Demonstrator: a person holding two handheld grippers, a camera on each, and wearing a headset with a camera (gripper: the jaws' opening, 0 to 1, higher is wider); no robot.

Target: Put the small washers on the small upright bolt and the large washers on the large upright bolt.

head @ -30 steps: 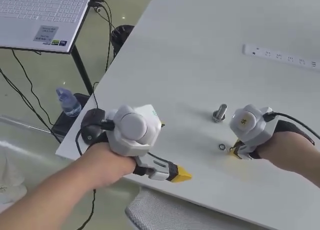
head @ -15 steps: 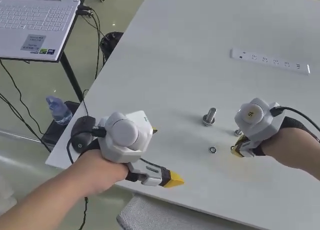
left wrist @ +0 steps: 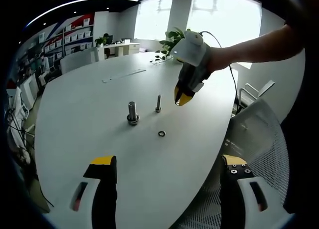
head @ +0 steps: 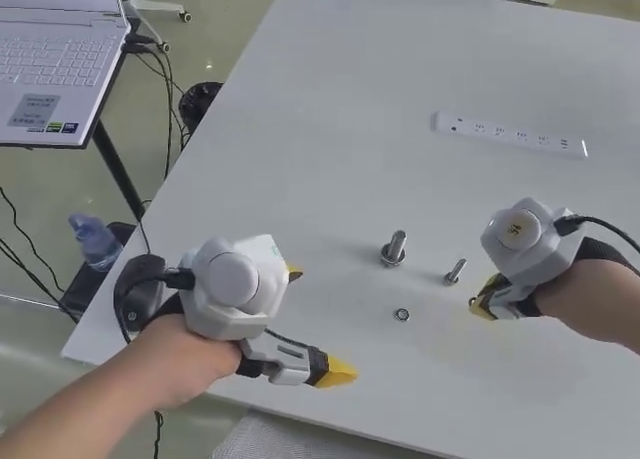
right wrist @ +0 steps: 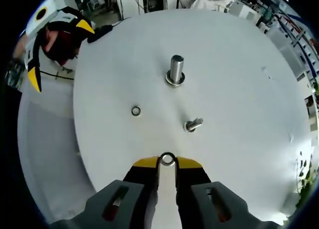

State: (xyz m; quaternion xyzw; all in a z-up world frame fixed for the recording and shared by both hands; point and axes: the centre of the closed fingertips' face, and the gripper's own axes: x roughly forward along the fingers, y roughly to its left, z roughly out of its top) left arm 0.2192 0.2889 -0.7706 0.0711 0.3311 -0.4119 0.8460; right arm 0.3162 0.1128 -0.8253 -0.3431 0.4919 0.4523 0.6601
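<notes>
The large upright bolt (head: 394,249) (right wrist: 175,69) stands mid-table with a washer at its base. The small bolt (head: 455,272) (right wrist: 193,124) stands to its right. One loose washer (head: 401,314) (right wrist: 135,110) lies flat on the table in front of them. My right gripper (head: 480,304) (right wrist: 167,160) hovers just right of the small bolt, shut on a washer (right wrist: 167,159) pinched at its yellow tips. My left gripper (head: 335,371) (left wrist: 168,161) is near the table's front edge, jaws wide apart and holding nothing. It faces the large bolt (left wrist: 132,113), the small bolt (left wrist: 158,103) and the loose washer (left wrist: 161,133).
A white power strip (head: 510,136) lies at the back of the white table (head: 330,99). Off the table's left edge are a laptop (head: 50,49) on a stand, cables and a water bottle (head: 90,239) on the floor. A mesh chair (left wrist: 254,134) is by the near edge.
The head camera has shifted. My right gripper has drawn away to the right of the large bolt, uncovering the small bolt. The loose washer and my left gripper have stayed put.
</notes>
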